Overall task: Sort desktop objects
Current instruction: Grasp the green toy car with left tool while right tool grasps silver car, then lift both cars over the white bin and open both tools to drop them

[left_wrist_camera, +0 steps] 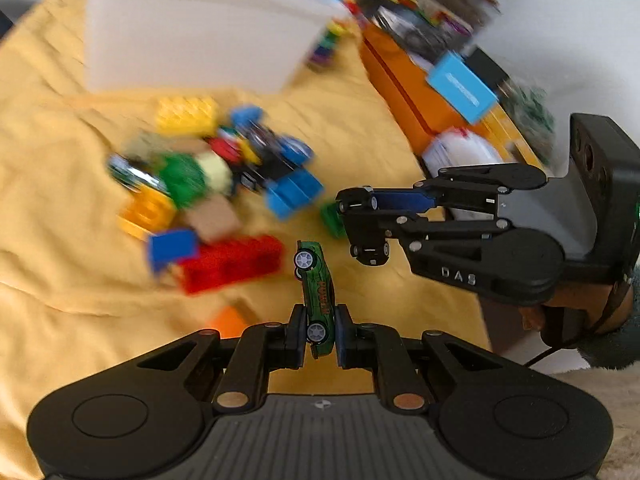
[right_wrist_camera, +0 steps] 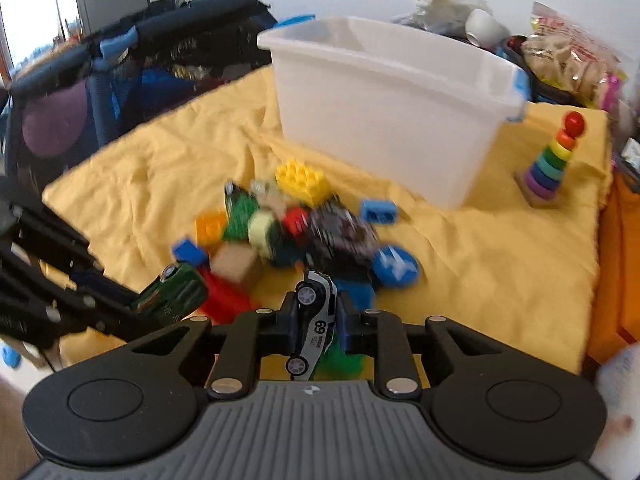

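Left claw: clamped on a green toy car, nose pointing away toward 12 o'clock, wheels facing 9 o'clock, held above the yellow cloth on the tabletop

Toy pile: blurred bricks and cars heaped on the cloth at 11 o'clock of the left claw; a red brick lies nearest, a yellow brick farthest

White bin: upright on the cloth at 12 o'clock beyond the pile, blue clips on its rim

Right claw: clamped on a white-and-black toy car marked 69, over a green brick

Ring stacker: rainbow tower, upright at 2 o'clock of the right claw, just beside the bin
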The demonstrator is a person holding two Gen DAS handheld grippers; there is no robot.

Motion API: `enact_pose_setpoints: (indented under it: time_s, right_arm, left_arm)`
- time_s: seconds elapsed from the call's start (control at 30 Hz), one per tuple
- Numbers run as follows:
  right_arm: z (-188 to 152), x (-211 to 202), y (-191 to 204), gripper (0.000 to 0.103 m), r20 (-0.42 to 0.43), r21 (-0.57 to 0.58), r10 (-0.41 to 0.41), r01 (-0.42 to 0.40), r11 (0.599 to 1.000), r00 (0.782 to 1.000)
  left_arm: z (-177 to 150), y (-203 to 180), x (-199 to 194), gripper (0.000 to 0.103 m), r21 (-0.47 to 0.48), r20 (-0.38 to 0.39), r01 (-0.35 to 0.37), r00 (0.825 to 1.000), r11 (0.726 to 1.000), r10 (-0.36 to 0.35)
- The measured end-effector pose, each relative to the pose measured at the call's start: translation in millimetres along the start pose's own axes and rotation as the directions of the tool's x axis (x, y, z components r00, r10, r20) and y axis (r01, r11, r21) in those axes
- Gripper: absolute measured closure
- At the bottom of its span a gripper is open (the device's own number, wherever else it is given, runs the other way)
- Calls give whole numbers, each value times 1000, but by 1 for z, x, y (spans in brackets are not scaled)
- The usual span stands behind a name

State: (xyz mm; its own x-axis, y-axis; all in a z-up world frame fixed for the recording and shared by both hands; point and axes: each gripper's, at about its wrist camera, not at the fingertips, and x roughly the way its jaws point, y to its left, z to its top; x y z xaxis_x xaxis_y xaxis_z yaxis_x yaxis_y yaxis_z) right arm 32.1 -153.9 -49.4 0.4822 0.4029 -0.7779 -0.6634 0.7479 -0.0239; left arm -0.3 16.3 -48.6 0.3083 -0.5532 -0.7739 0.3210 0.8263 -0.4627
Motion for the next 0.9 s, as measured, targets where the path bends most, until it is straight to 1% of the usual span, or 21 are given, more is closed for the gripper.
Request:
enact_pose_setpoints:
  time_s: [0.07, 0.1, 0.17, 0.2, 0.23, 0.27, 0.3, 0.33, 0.37, 0.4, 0.43, 0.53, 0.57, 0.6, 0.63, 0.67, 0.8, 0.87, 0.9]
  right_arm:
    - [-13, -5, -1, 81, -37, -19, -34, 33, 999, 999]
    - [-19, -6, -1, 81, -54, -31, -54, 53, 998, 997]
    - [-31, -2, 2, 81, -85, -73, -107, 101, 992, 991]
    - [-35, 1, 5, 81, -95, -101, -133, 123, 987, 987]
    - [-39, 4, 8, 81, -104, -130, -155, 142, 981, 982]
    - [-45, 5, 11, 81, -101, -148, -161, 145, 978, 982]
    - [-46, 6, 13, 81, -100, -152, -151, 135, 979, 984]
    - [-46, 7, 16, 81, -104, -143, -126, 110, 984, 987]
    - [-46, 5, 18, 75, -101, -136, -110, 96, 986, 989]
    - [-46, 4, 21, 72, -93, -133, -93, 80, 988, 991]
    - [-45, 1, 24, 68, -81, -133, -72, 61, 989, 994]
    - [-44, -6, 28, 68, -70, -123, 10, -18, 992, 997]
    - [-45, -8, 28, 68, -73, -114, 18, -26, 993, 997]
    - [-44, -10, 25, 67, -70, -104, 15, -22, 994, 997]
    - [-44, -12, 22, 64, -64, -92, 10, -16, 996, 998]
    - [-45, -13, 17, 62, -60, -78, 8, -12, 997, 998]
    - [-46, -7, 2, 62, -77, -26, 45, -47, 999, 996]
    - [-48, -2, 4, 62, -83, -46, 70, -74, 996, 994]
    - [-50, 0, 6, 62, -89, -60, 71, -76, 995, 994]
  left_arm:
    - [-2, 1, 15, 87, -23, -33, 39, 999, 999, -40]
    - [-3, 3, 23, 87, -36, -48, 39, 998, 999, -41]
    - [-6, 5, 36, 86, -44, -69, 21, 997, 999, -24]
    - [-7, 6, 40, 85, -52, -77, -1, 997, 999, -2]
    - [-8, 7, 41, 83, -62, -73, -23, 997, 998, 18]
    - [-9, 7, 37, 82, -74, -59, -35, 998, 997, 30]
    - [-10, 7, 33, 79, -83, -41, -52, 998, 995, 49]
    - [-11, 6, 27, 73, -79, -21, -83, 996, 993, 82]
    - [-12, 3, 21, 68, -70, -5, -112, 994, 991, 112]
    - [-12, 1, 17, 59, -60, 9, -145, 989, 988, 146]
    - [-12, 0, 12, 55, -47, 19, -168, 985, 985, 169]
    - [-10, -8, 5, 54, -11, 41, -184, 982, 983, 184]
    - [-10, -14, 4, 53, 15, 51, -188, 981, 982, 187]
    - [-11, -18, 5, 47, 43, 60, -200, 979, 979, 197]
    - [-10, -23, 7, 43, 72, 65, -222, 974, 972, 217]
    - [-10, -28, 13, 43, 102, 62, -247, 968, 964, 241]
    - [-12, -43, 35, 44, 202, 48, -310, 951, 929, 307]
    - [-13, -45, 45, 46, 233, 35, -335, 941, 913, 336]
    - [-13, -44, 49, 48, 238, 22, -340, 938, 910, 345]
